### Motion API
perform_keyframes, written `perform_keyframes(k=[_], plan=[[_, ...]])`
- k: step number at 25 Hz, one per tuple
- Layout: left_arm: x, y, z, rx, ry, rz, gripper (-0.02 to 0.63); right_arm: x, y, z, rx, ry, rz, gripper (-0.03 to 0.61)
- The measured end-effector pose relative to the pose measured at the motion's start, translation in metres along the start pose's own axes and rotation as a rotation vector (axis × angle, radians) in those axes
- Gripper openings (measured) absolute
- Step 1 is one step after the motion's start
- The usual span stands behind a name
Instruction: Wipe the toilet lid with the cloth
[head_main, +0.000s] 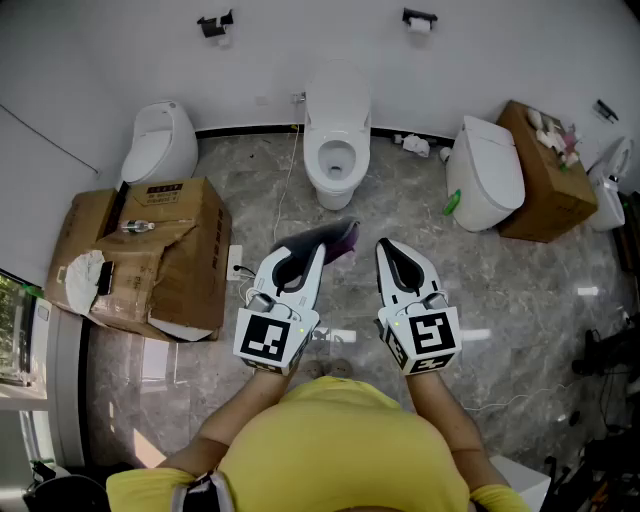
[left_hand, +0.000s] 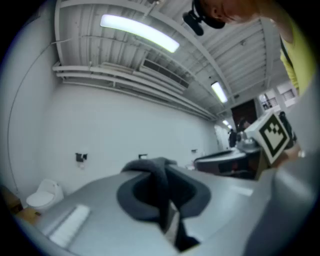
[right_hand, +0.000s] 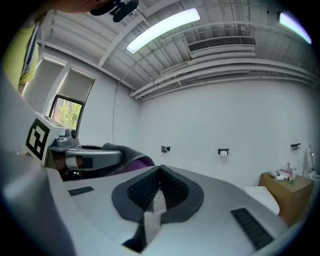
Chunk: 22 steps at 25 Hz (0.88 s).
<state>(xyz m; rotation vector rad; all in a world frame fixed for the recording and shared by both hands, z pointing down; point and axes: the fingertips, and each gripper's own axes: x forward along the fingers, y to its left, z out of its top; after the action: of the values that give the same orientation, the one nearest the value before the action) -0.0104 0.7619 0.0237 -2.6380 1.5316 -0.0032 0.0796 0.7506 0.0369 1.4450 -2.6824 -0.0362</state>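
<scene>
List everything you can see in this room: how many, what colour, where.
toilets: three clearly seen, white, along the far wall; the middle one has its lid up
cardboard box: one, brown, crumpled, on the floor at left
brown box: one, by the wall at right, small items on top
paper holders: two, black, on the wall
green object: one, small, on the floor beside the right toilet
cloth: one, dark grey and purple, clamped in the left hand-held gripper
left hand-held gripper: one, white and black, shut on the cloth
right hand-held gripper: one, white and black, shut, empty
yellow shirt: one, on the person, bottom of the head view
</scene>
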Motion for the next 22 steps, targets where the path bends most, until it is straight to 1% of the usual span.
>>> perform_keyframes(k=[3, 13, 22], plan=[[0.005, -0.003, -0.004, 0.005, 0.016, -0.003, 0.017, 0.000, -0.008, -0.001, -0.003, 0.000, 0.002, 0.017], [0.012, -0.017, -0.001, 0.006, 0.012, 0.004, 0.017, -0.009, -0.024, 0.001, 0.002, -0.013, 0.009, 0.017], [0.012, -0.016, -0.002, -0.002, 0.006, 0.057, 0.017, -0.011, -0.032, -0.003, 0.018, -0.022, 0.049, 0.017]])
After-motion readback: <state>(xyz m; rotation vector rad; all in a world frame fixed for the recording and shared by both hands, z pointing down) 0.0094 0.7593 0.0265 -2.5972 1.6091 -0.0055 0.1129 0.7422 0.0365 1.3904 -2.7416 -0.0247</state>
